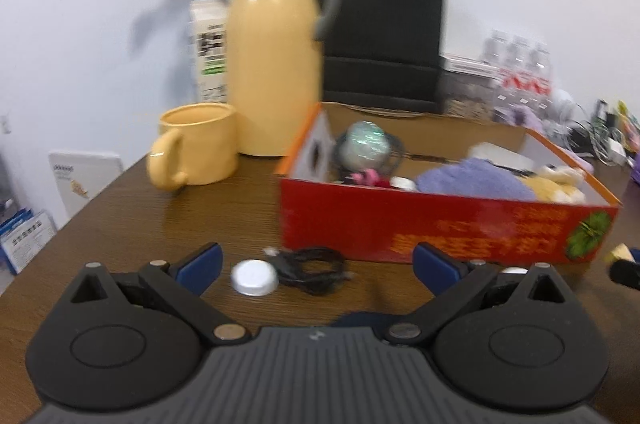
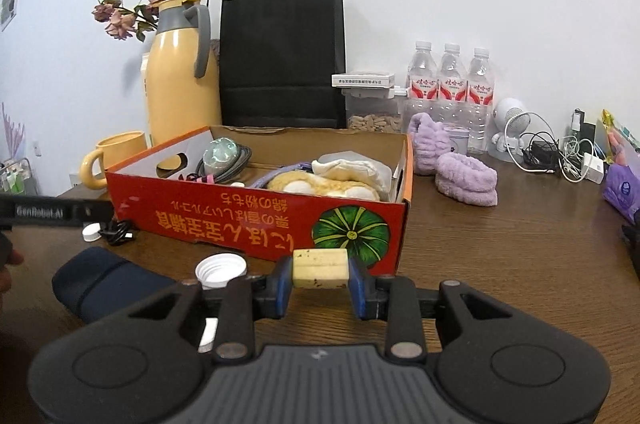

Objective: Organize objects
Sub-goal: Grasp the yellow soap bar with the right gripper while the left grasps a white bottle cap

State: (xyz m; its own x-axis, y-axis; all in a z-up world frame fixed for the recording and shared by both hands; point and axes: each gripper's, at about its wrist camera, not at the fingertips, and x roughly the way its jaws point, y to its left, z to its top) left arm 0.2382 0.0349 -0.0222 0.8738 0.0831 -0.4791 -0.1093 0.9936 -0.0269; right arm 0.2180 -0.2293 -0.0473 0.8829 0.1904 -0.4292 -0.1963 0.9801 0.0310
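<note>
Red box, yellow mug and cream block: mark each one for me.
red box (image 2: 256,220): right wrist view, on its printed front wall.
yellow mug (image 1: 200,148): left wrist view, on its side wall.
cream block (image 2: 320,269): right wrist view, on its front face between the blue pads.

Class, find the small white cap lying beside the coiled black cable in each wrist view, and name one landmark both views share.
Left wrist view: the white cap lies low centre-left, left of the black cable.
Right wrist view: the white cap lies at the far left, left of the black cable.
Shared landmark: the red box.
</note>
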